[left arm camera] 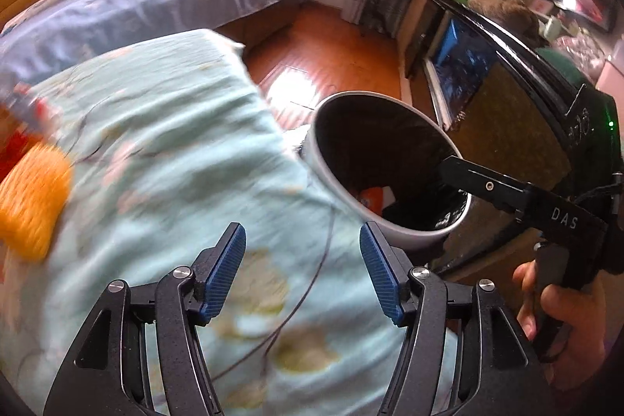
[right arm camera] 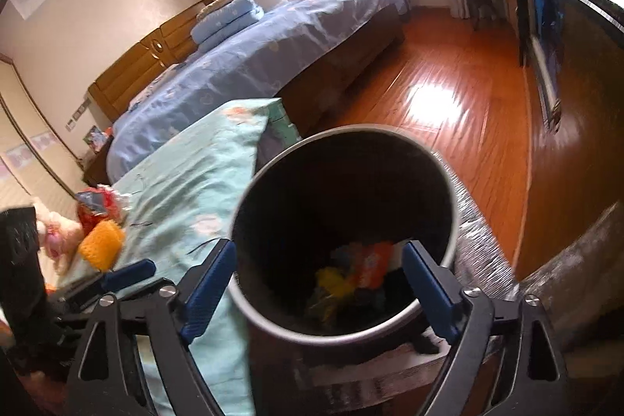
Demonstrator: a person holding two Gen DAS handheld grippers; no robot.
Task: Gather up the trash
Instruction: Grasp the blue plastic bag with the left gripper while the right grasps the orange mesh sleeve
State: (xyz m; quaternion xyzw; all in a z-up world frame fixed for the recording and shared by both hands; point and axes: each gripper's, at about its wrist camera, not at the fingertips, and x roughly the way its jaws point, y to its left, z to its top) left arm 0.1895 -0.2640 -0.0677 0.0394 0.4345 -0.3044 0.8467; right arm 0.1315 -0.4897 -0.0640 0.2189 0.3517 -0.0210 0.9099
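Observation:
A grey trash bin (right arm camera: 454,221) with a black liner stands beside the light green bedspread (right arm camera: 187,190). Colourful wrappers (right arm camera: 362,268) lie at its bottom. My right gripper (right arm camera: 319,291) is open and empty, held right over the bin's mouth. The bin also shows in the left wrist view (left arm camera: 335,174), with the right gripper's black body (left arm camera: 546,209) reaching over it. My left gripper (left arm camera: 302,271) is open and empty above the bedspread (left arm camera: 163,151). An orange knitted item (left arm camera: 33,193) and a red wrapper (left arm camera: 11,151) lie at the left; both also show in the right wrist view, the orange item (right arm camera: 102,244) and the red wrapper (right arm camera: 97,205).
A thin dark cord (left arm camera: 312,279) runs across the bedspread. A soft toy (right arm camera: 58,232) lies by the wrappers. A larger bed with a blue cover (right arm camera: 253,57) stands behind. Wooden floor (right arm camera: 448,84) stretches beyond the bin. A dark cabinet (left arm camera: 487,73) stands at the right.

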